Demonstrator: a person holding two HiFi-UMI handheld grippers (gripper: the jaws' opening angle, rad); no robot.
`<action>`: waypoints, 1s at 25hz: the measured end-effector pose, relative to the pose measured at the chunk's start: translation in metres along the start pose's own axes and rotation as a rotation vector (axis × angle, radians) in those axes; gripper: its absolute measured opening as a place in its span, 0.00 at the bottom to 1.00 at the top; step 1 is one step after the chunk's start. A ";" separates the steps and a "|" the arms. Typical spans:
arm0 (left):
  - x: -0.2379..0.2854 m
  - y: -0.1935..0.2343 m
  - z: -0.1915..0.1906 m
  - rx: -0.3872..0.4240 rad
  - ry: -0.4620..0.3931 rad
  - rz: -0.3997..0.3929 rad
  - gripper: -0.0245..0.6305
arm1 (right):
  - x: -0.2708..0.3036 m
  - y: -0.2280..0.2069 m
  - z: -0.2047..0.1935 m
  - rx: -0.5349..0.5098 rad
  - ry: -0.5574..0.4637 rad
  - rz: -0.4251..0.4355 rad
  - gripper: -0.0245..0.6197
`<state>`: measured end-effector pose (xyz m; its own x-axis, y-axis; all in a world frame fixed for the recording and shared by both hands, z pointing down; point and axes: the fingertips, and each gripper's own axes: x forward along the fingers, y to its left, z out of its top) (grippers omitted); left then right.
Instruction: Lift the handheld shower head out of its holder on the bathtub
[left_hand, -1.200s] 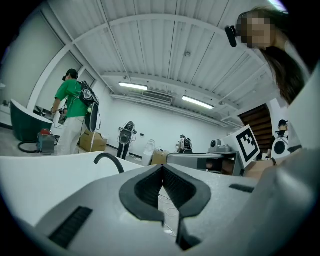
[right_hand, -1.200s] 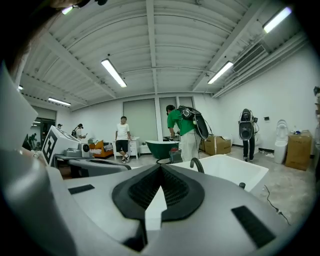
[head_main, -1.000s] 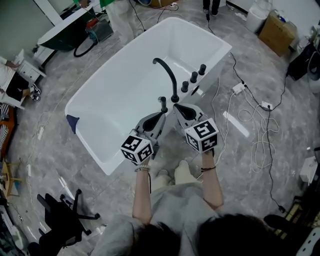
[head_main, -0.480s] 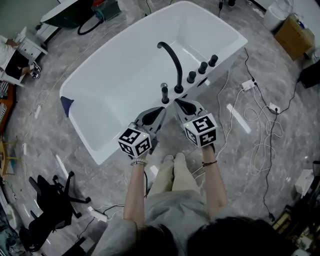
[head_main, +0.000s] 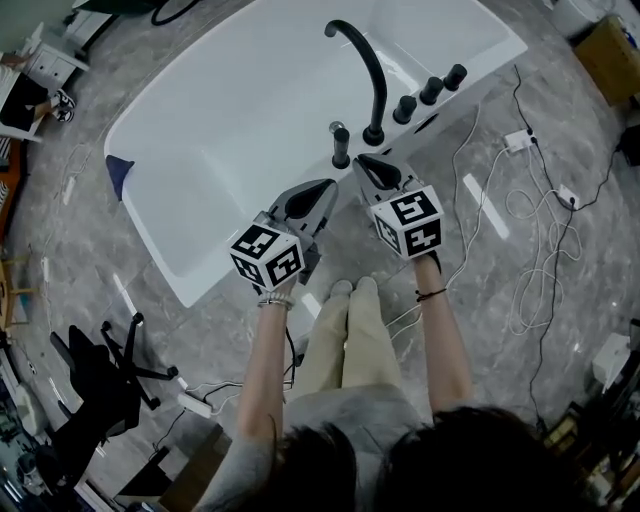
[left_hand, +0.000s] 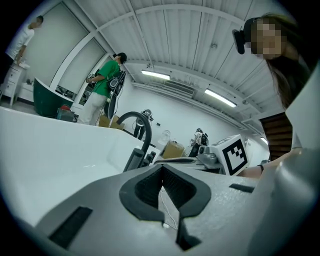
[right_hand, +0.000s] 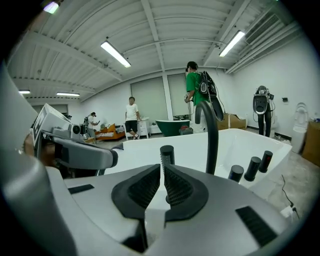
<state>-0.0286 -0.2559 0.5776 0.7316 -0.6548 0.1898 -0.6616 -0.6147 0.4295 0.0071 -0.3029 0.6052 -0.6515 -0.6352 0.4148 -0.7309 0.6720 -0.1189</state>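
Left claw (head_main: 327, 188) and right claw (head_main: 361, 162) lower, nearer upright shower head (head_main: 340, 146).

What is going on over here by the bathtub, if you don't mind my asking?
A person stands at the rim of the white bathtub with a two-jaw gripper in each hand. The left gripper and the right gripper are both shut and empty, and both point toward the black handheld shower head. It stands upright in its holder beside the curved faucet spout. Neither gripper touches it yet.
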 end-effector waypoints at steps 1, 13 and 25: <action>0.001 0.004 -0.004 0.001 0.006 0.002 0.04 | 0.006 -0.001 -0.006 0.002 0.007 0.001 0.05; 0.009 0.053 -0.041 -0.027 0.039 0.037 0.04 | 0.067 -0.010 -0.049 0.031 0.060 0.036 0.26; 0.022 0.083 -0.057 -0.041 0.036 0.059 0.04 | 0.111 -0.019 -0.064 0.045 0.061 0.054 0.30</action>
<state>-0.0578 -0.2960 0.6677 0.6973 -0.6727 0.2476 -0.6972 -0.5562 0.4523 -0.0384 -0.3622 0.7113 -0.6777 -0.5729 0.4611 -0.7041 0.6863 -0.1822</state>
